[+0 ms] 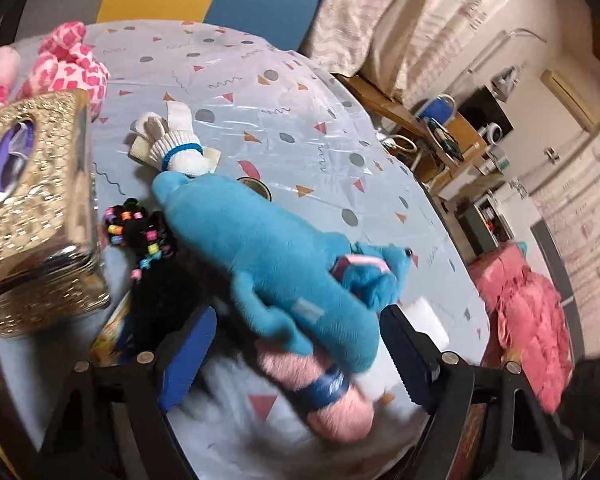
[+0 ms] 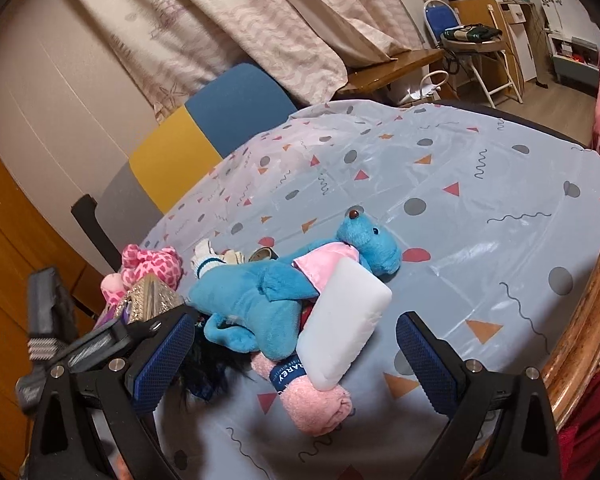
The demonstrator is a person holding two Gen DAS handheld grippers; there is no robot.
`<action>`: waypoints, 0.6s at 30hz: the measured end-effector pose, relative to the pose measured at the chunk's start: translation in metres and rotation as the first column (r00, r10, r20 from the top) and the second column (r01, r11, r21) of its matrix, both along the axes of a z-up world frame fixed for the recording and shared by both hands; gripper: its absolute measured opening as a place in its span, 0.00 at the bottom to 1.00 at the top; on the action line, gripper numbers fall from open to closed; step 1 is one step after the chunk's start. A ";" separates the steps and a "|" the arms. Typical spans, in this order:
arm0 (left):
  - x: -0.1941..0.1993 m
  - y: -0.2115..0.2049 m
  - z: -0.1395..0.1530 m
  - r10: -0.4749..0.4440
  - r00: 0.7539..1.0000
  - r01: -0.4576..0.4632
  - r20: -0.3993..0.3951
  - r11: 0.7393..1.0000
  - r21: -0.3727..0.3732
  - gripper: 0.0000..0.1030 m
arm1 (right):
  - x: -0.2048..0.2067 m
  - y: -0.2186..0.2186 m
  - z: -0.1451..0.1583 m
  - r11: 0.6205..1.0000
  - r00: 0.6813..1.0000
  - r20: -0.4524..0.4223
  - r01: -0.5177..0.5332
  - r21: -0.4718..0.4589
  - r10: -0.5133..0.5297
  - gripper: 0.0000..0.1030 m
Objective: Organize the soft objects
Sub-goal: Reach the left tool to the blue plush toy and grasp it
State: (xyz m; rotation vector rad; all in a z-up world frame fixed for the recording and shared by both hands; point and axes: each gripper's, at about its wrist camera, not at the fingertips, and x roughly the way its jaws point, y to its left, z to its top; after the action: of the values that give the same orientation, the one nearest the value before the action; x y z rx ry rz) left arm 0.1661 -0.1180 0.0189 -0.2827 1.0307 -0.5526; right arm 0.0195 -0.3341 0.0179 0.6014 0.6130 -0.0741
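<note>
Here the worktop [image 2: 480,184] wears a glossy pale-blue cloth printed with grey dots, orange and red triangles and dark squiggles. At its near left lies a heap of soft things. On top sprawls a long blue plush toy [image 2: 260,300], fuzzy and limp, its body slanting toward the near side. Just right of it sits a small blue teddy bear [image 2: 370,246] with a brown nose and a pink cloth at its neck. A white foam block [image 2: 344,324] leans tilted against the blue plush, its lower end resting on a rolled pink towel [image 2: 316,404] bound by a dark-blue paper band with white lettering. Farther left are a rolled white sock bundle [image 1: 176,148] ringed by a blue elastic, a pink spotted plush [image 1: 72,60], a black piece strung with coloured beads [image 1: 140,228] and a gold embossed tissue box [image 1: 36,216].

The left tool [image 1: 296,356] stands partly open, its blue pads on either side of the blue plush and pink towel; blur hides whether they touch. The right tool [image 2: 296,356] stands wide open over the towel and foam block, gripping nothing.
</note>
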 end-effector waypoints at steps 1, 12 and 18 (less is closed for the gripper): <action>0.006 -0.003 -0.002 0.022 1.000 -0.022 -0.015 1.000 -0.004 0.81 | 0.000 0.000 0.000 1.000 1.000 0.001 -0.001 -0.001 0.001 1.00; 0.053 -0.037 -0.044 0.072 0.978 -0.059 -0.194 0.996 0.072 0.83 | 0.002 -0.001 -0.002 1.000 1.000 0.006 -0.017 0.024 0.017 1.00; 0.058 -0.039 -0.054 0.060 0.978 -0.048 -0.198 0.997 0.068 0.67 | 0.005 -0.001 -0.003 0.999 1.000 -0.003 -0.024 0.036 0.025 1.00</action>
State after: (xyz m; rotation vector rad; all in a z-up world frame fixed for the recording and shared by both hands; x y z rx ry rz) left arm 0.2239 -0.1571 -0.0349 -0.3139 1.2294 -0.4476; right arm 0.0247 -0.3351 0.0144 0.6287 0.6263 -0.0413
